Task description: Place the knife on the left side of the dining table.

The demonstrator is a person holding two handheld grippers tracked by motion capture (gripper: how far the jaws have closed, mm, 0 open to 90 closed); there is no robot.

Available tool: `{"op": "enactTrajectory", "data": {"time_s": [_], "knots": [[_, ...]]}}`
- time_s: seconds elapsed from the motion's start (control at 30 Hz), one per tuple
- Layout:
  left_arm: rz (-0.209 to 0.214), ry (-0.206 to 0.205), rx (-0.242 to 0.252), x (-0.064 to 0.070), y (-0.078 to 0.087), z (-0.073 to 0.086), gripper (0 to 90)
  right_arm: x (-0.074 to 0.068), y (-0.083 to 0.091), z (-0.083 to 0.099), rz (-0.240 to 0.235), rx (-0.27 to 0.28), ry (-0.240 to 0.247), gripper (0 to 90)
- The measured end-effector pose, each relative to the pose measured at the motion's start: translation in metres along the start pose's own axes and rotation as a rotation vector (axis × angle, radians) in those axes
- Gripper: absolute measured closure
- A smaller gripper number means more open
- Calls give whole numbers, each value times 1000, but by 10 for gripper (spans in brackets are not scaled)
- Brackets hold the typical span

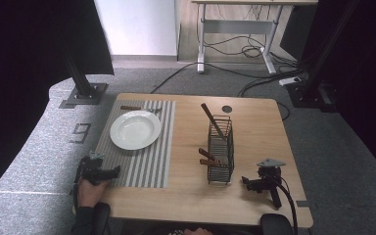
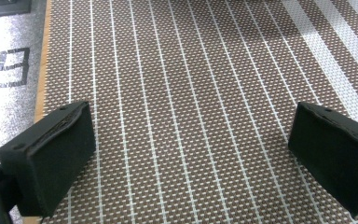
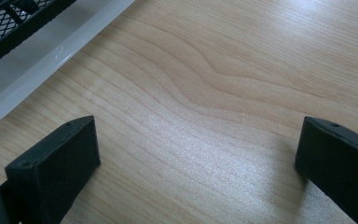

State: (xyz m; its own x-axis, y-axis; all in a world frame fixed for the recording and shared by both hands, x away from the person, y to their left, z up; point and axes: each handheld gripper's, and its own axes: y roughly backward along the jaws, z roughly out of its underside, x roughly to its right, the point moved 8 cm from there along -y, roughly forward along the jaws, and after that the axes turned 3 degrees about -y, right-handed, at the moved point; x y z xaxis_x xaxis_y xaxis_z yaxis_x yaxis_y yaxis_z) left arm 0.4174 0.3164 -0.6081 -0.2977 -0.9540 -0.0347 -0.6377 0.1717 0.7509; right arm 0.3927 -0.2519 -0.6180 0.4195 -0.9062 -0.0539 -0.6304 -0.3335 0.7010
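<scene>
One white plate (image 1: 135,129) is sitting on one striped placemat (image 1: 142,166). One black wire caddy (image 1: 221,155) is standing on the wooden surface (image 1: 254,127), holding three brown-handled utensils (image 1: 211,119). One more brown-handled utensil (image 1: 131,107) is lying behind the plate.

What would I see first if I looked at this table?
Probably the white plate, bright on its striped placemat at the table's left. Next, the black wire basket near the middle, with brown-handled utensils poking out. Both open grippers, left gripper and right gripper, sit near the front edge.
</scene>
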Motion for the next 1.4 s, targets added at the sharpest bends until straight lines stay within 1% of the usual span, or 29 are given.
{"op": "enactTrajectory", "data": {"time_s": [0.47, 0.57, 0.67, 0.8, 0.97, 1.07, 1.13, 1.17, 1.2, 1.3, 1.37, 1.4], "knots": [[3, -5, -2, 0, 1, 0, 7, 0, 0, 0, 0, 1, 0, 0], [11, -9, -3, -1, 1, 0, 10, 0, 0, 0, 0, 0, 0, 0], [15, -12, -5, -2, 2, 0, 21, 0, 0, 0, 0, 0, 0, 0], [16, -2, -1, -3, 3, 0, 45, 0, 0, 0, 0, 0, 0, 0], [22, -8, 7, -3, 6, -2, 49, 0, 0, 0, 0, 0, 0, 0], [50, -16, 34, 2, 11, -10, 50, 0, 0, 0, 0, 0, 0, 0], [55, -19, 40, 4, 12, -12, 52, 0, 0, 0, 0, 0, 0, 0], [67, -24, 54, 6, 14, -18, 54, 0, 0, 0, 0, 0, 0, 0], [67, -24, 54, 6, 14, -18, 54, 0, 0, 0, 0, 0, 0, 0], [78, -43, 62, 11, 16, -26, 54, 0, 0, 0, 0, 0, 0, 0], [95, -51, 68, 16, 16, -33, 55, 0, 0, 0, 0, 0, 0, 0], [95, -51, 68, 16, 16, -33, 56, 0, 0, 0, 0, 0, 0, 0]]}}
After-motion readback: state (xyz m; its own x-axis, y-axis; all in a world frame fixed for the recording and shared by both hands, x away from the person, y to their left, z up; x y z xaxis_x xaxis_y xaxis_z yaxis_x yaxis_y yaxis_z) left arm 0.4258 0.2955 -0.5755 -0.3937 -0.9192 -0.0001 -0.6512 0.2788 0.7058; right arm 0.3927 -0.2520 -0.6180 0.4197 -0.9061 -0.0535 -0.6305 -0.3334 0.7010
